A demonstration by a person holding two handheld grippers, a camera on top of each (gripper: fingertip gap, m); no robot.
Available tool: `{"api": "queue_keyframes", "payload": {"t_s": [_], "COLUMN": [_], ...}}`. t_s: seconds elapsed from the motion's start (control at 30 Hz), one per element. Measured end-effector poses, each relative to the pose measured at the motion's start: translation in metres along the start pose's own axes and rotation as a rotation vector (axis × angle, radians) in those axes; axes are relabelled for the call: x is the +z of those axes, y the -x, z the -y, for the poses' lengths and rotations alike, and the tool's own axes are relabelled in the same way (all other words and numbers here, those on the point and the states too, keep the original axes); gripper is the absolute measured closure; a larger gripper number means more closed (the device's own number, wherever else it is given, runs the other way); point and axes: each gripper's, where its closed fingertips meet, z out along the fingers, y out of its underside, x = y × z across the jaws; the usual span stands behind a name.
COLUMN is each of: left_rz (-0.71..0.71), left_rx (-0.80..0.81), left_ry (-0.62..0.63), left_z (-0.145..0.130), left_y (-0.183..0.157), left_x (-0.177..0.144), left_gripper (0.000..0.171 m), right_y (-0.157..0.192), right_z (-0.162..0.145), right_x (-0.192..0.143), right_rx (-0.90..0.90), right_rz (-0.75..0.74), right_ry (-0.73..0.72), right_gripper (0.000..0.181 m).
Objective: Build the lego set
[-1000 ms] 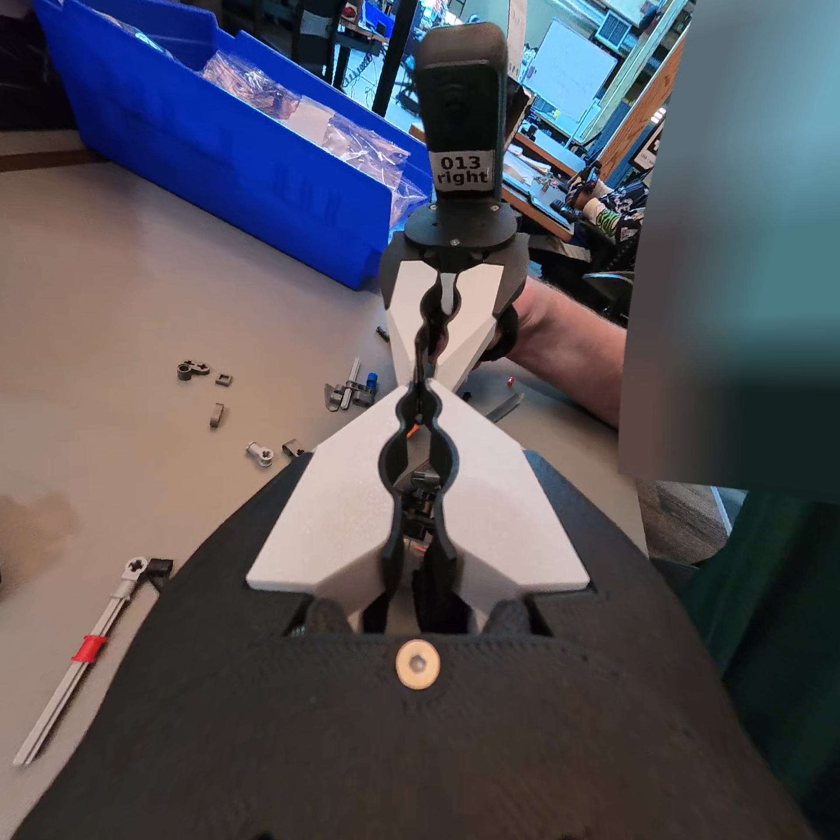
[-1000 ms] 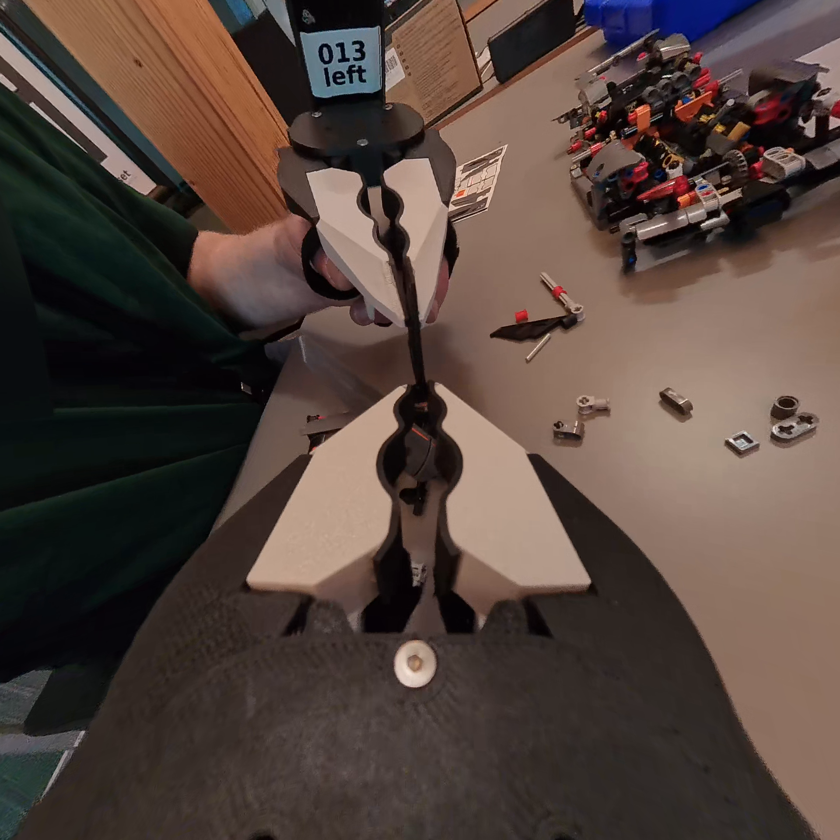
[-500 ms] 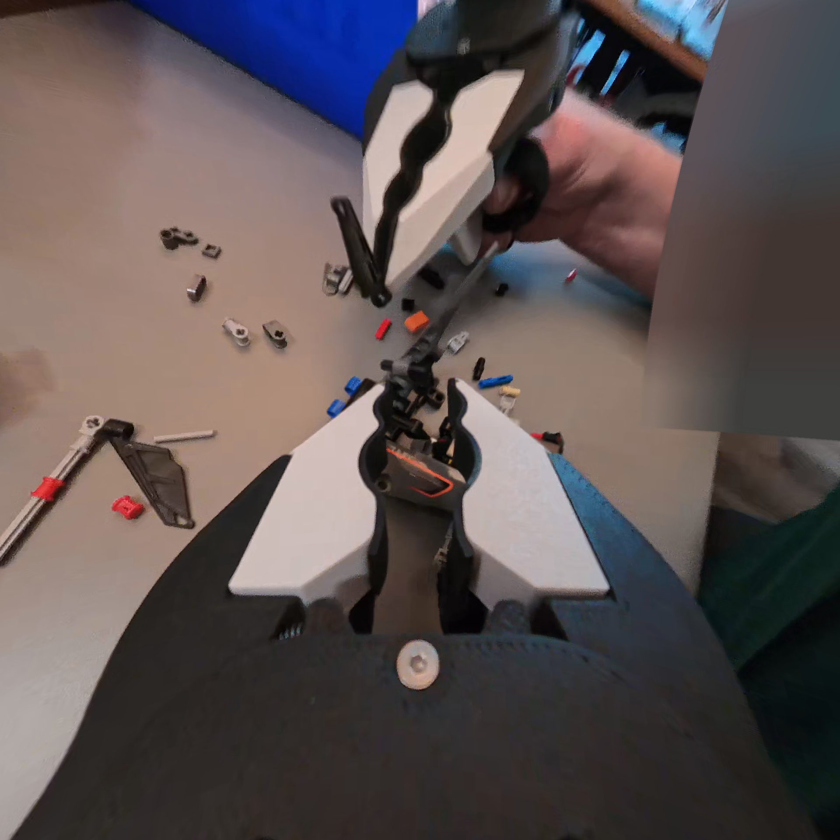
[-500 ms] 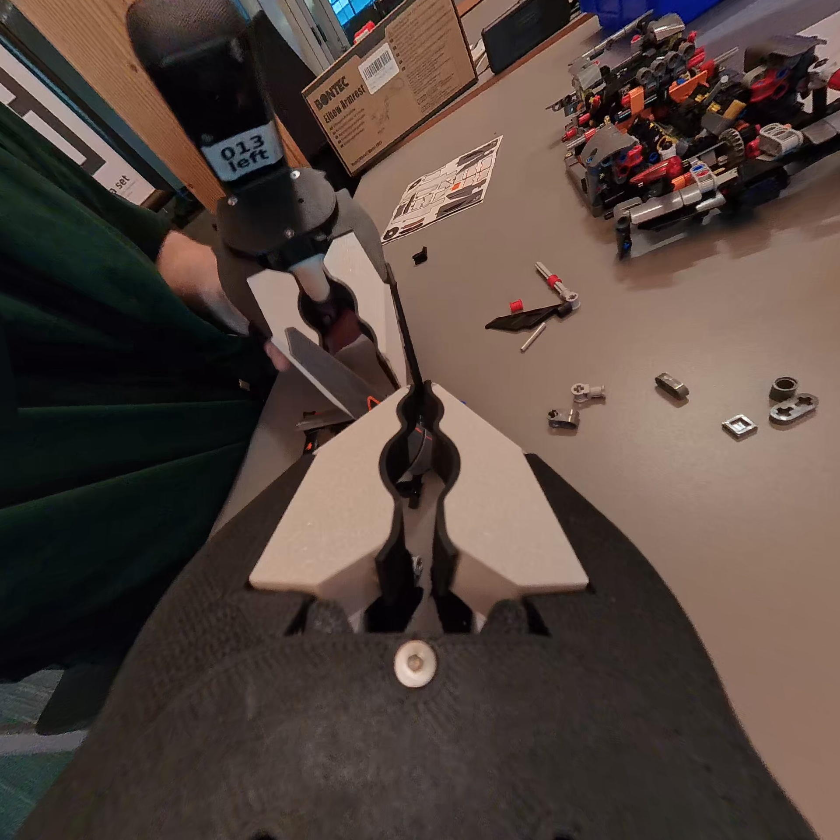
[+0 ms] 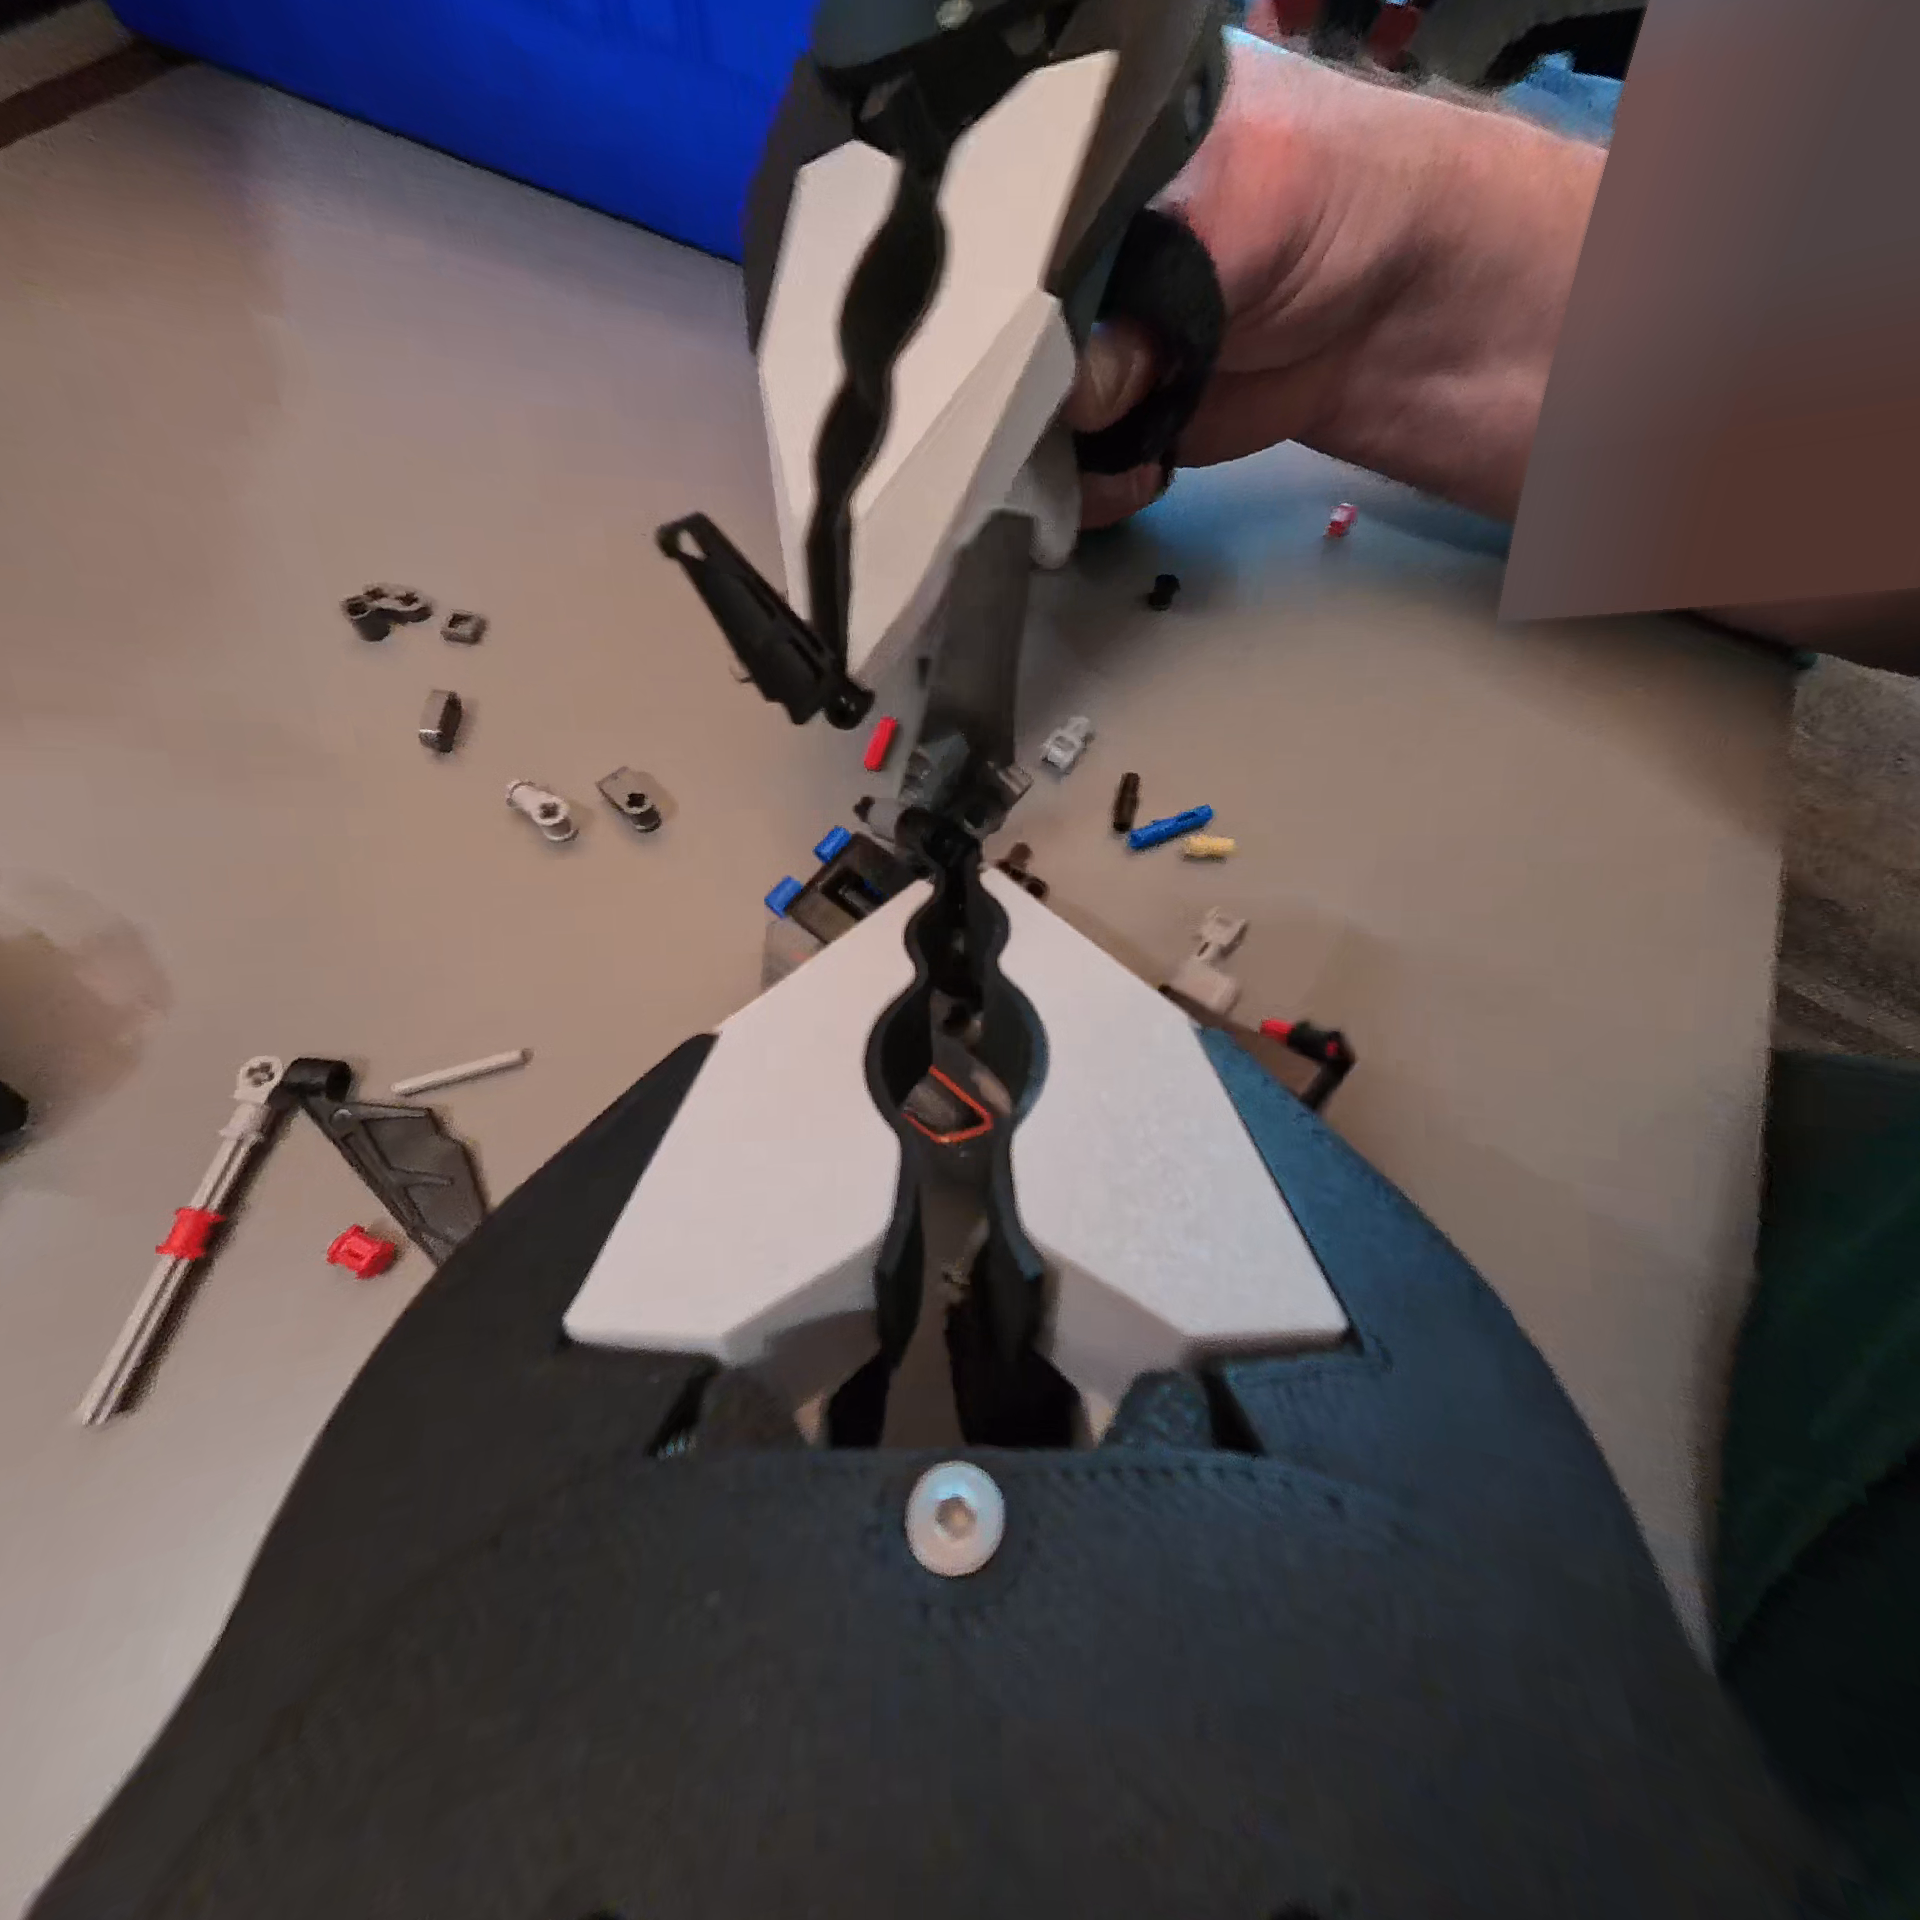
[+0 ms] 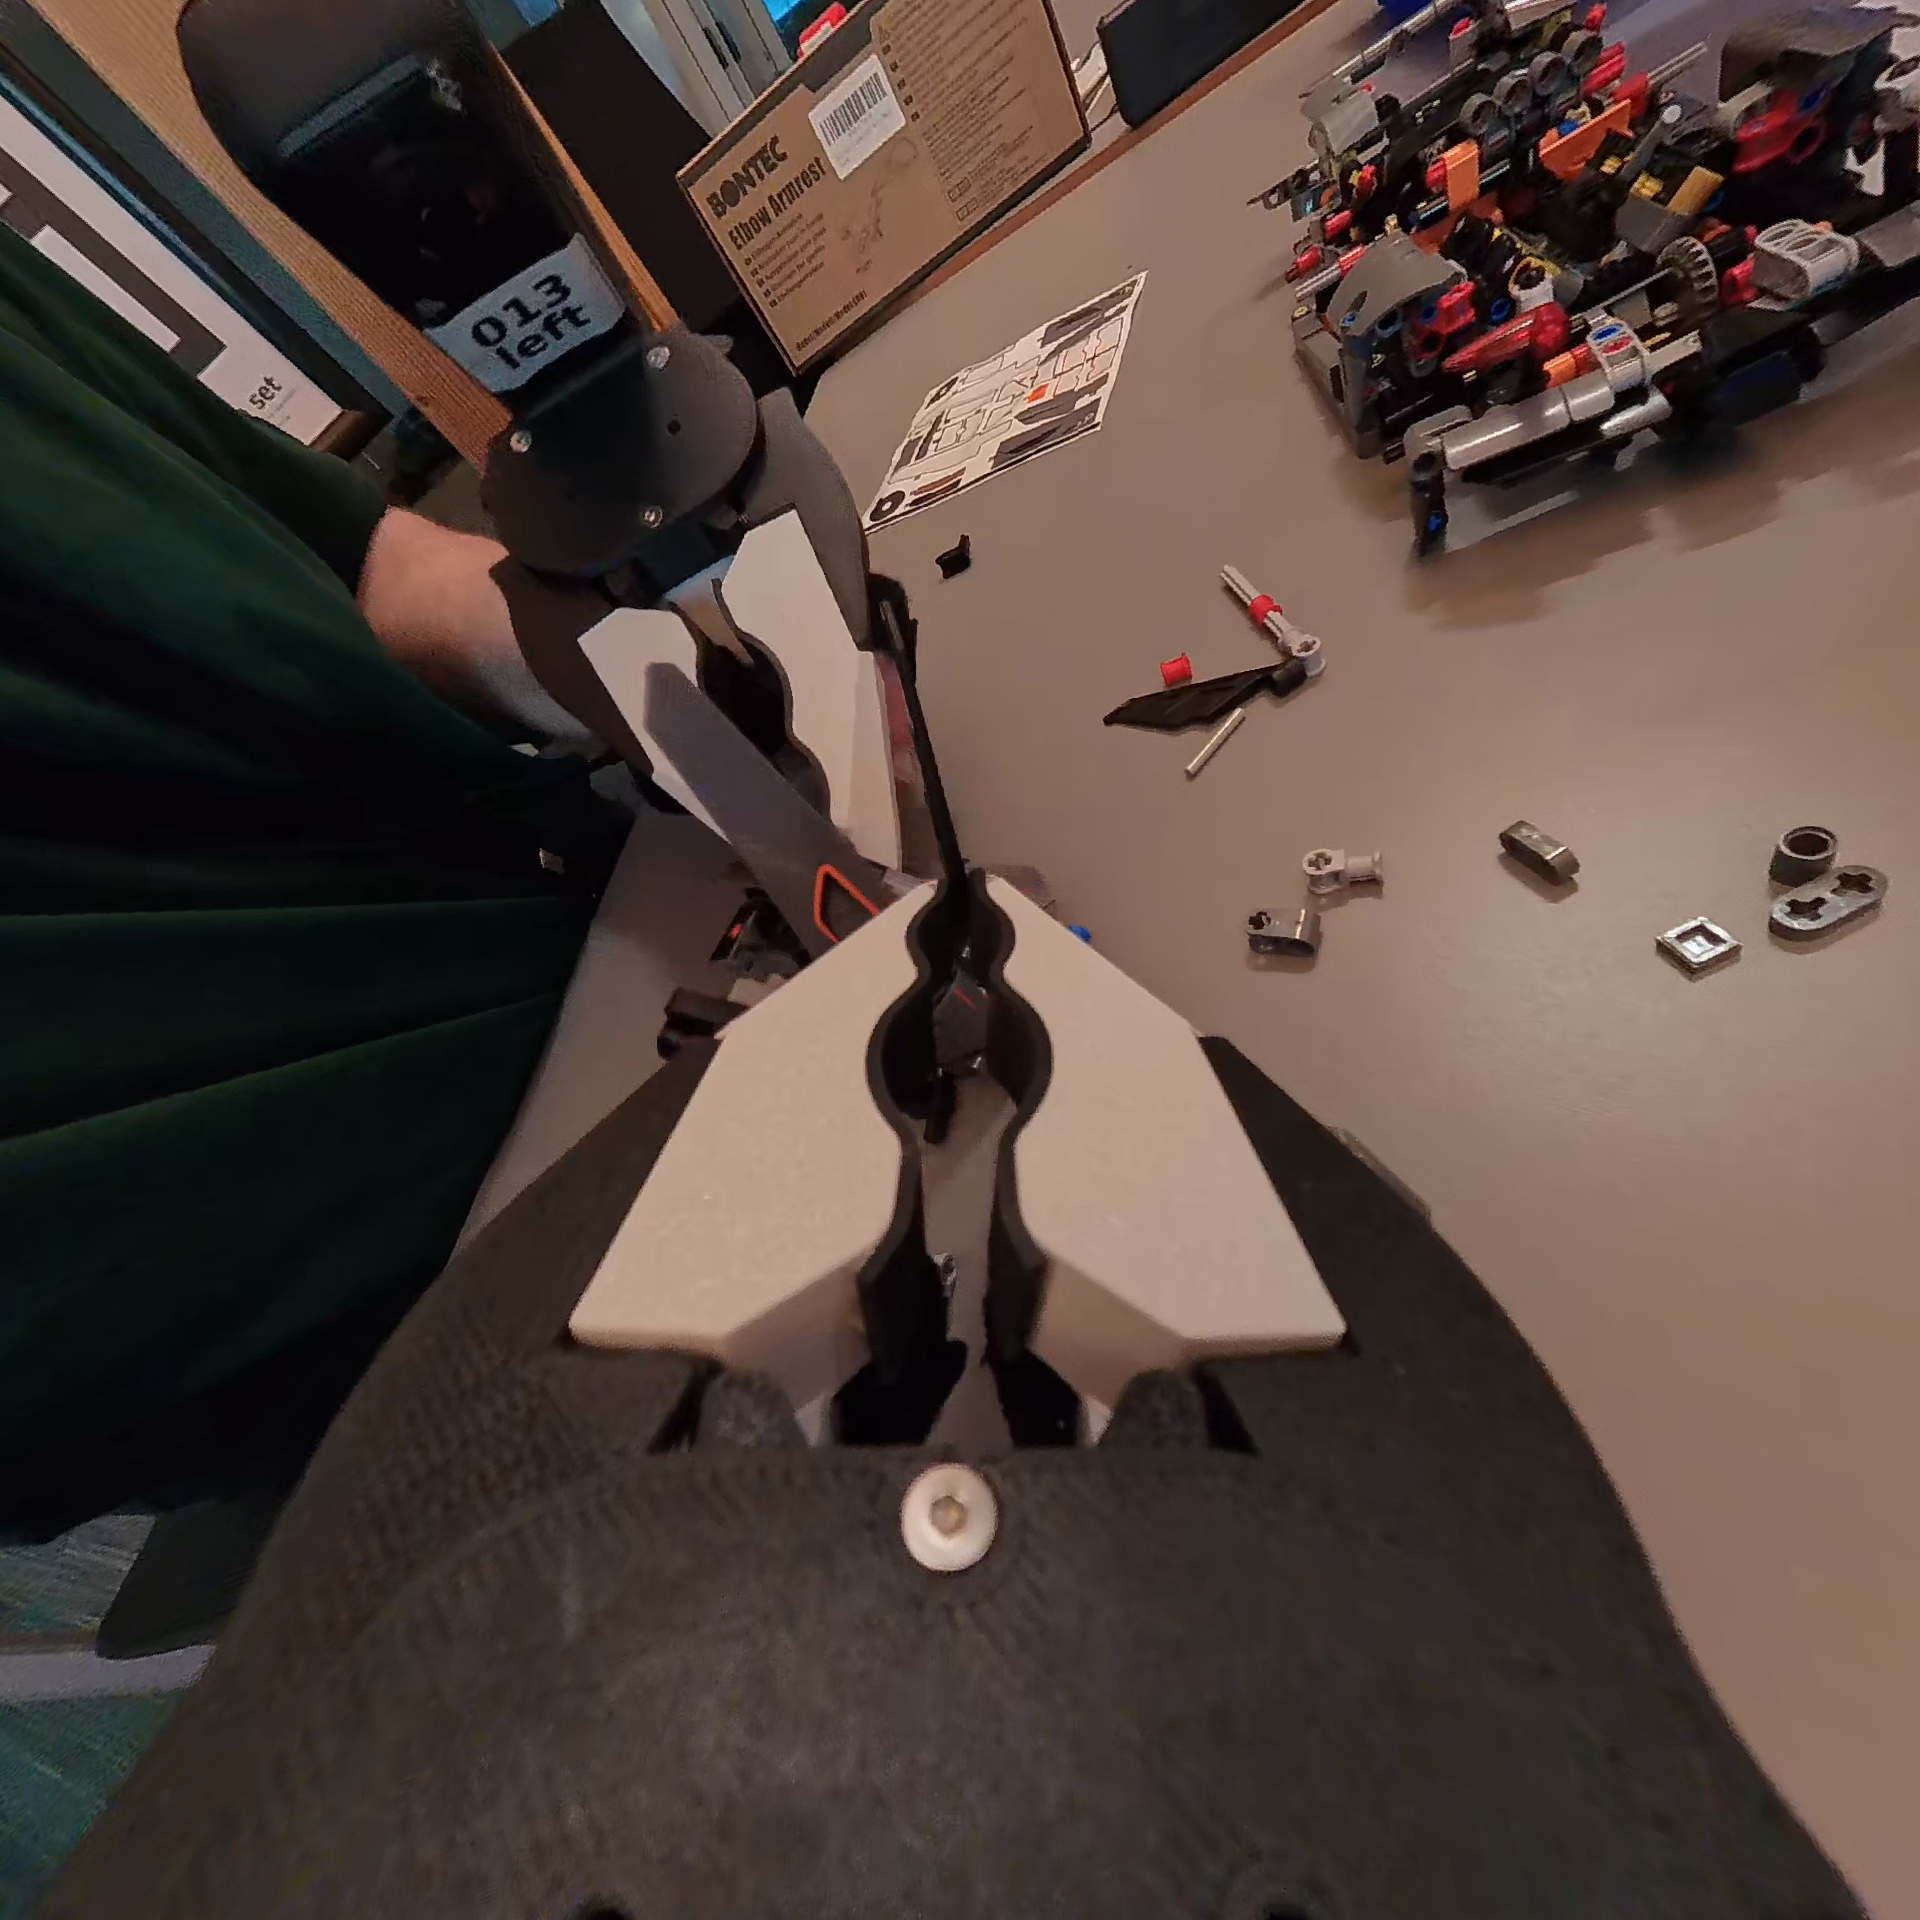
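Only from the right wrist: a grey desk [image 6: 1455, 1195] running far back, with a large, partly built lego model [image 6: 1558, 208] in black, grey, red and orange at its far right corner. Behind, a brown cardboard box [image 6: 883, 177] against a wood-panelled wall, and a printed sheet [image 6: 1018, 384] flat on the desk just in front of the box. At the left edge, a dark green sleeve [image 6: 208, 831].

Only from the left wrist: a blue bin [image 5: 499, 94] along the far edge of the desk, and a bare hand [image 5: 1351, 291] wrapped round the handle of the other tool. Picture soft with blur at the edges.

Left gripper [image 5: 951, 883]: nearly closed at the tips, clamped on a dark grey panel [image 5: 945, 1112] with an orange outline, seated in the rounded gap between the fingers. Same panel plain from the right wrist as a long grey strip slanting across that gripper.

Right gripper [image 6: 961, 894]: closed too, pinching a thin black beam [image 6: 925, 748] that sticks out past its tips towards the left gripper. Both held above the near edge of the desk, tips close together; touching or not, cannot tell.

In both views, loose parts on the desk: a grey axle [image 5: 177, 1236] with a red bush, joined to a black blade-shaped piece [image 5: 405, 1153]; farther out, a few small grey connectors [image 5: 540, 810]. Only from the left wrist, just beyond the tips: tiny pins in blue [image 5: 1169, 828], tan and black.
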Motion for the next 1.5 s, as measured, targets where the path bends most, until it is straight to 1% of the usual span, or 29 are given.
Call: {"api": "queue_keyframes", "payload": {"t_s": [0.1, 0.17, 0.23, 0.37, 0.47, 0.5, 0.6, 0.67, 0.77, 0.83, 0.93, 1.17, 1.27, 1.37, 1.43, 1.5], "left_rz": [-0.033, -0.083, -0.14, -0.171, -0.172, -0.15, -0.106, -0.104, -0.048, -0.013, -0.001, -0.021, -0.063, -0.114, -0.124, -0.155], "left_rx": [0.068, 0.128, 0.222, 0.283, 0.269, 0.259, 0.232, 0.2, 0.202, 0.207, 0.199, 0.234, 0.271, 0.291, 0.29, 0.293], "left_ry": [0.017, 0.021, 0.043, 0.064, 0.055, 0.057, 0.052, 0.034, 0.023, 0.01, -0.004, 0.013, 0.017, 0.011, 0.004, -0.003], "left_z": [-0.002, -0.001, -0.004, -0.01, -0.01, -0.011, -0.013, -0.011, -0.009, -0.007, -0.006, -0.01, -0.012, -0.012, -0.012, -0.012], "left_y": [0.004, 0.003, -0.001, 0.005, 0.007, 0.009, 0.011, 0.007, 0.006, 0.007, 0.005, 0.003, -0.001, -0.003, 0.0, -0.002], "left_x": [-0.006, -0.011, -0.016, -0.021, -0.02, -0.018, -0.016, -0.014, -0.013, -0.014, -0.014, -0.014, -0.017, -0.02, -0.02, -0.02], "left_gripper": [0.171, 0.171, 0.171, 0.171, 0.17, 0.165, 0.161, 0.158, 0.159, 0.162, 0.168, 0.171, 0.171, 0.171, 0.171, 0.171], "right_y": [0.001, 0.003, 0.003, 0.006, 0.007, 0.008, 0.007, 0.007, 0.008, 0.009, 0.01, 0.012, 0.019, 0.014, 0.015, 0.015], "right_z": [-0.004, -0.005, -0.005, -0.005, -0.005, -0.005, -0.005, -0.006, -0.007, -0.006, -0.007, -0.01, -0.011, -0.009, -0.006, -0.008], "right_x": [0.003, 0.006, 0.007, 0.012, 0.016, 0.017, 0.018, 0.018, 0.019, 0.02, 0.021, 0.024, 0.025, 0.019, 0.016, 0.017], "right_rx": [-0.009, -0.013, -0.021, -0.035, -0.041, -0.042, -0.046, -0.048, -0.049, -0.049, -0.049, -0.03, -0.015, -0.043, -0.063, -0.089], "right_rz": [0.001, 0.007, 0.004, 0.006, 0.011, 0.013, 0.007, 0.005, 0.011, 0.015, 0.021, 0.032, 0.076, 0.045, 0.048, 0.044], "right_ry": [0.023, 0.031, 0.034, 0.043, 0.045, 0.046, 0.044, 0.048, 0.057, 0.056, 0.06, 0.08, 0.08, 0.071, 0.049, 0.064], "right_gripper": [0.181, 0.181, 0.181, 0.181, 0.181, 0.181, 0.181, 0.181, 0.181, 0.181, 0.181, 0.181, 0.181, 0.181, 0.181, 0.181]}}
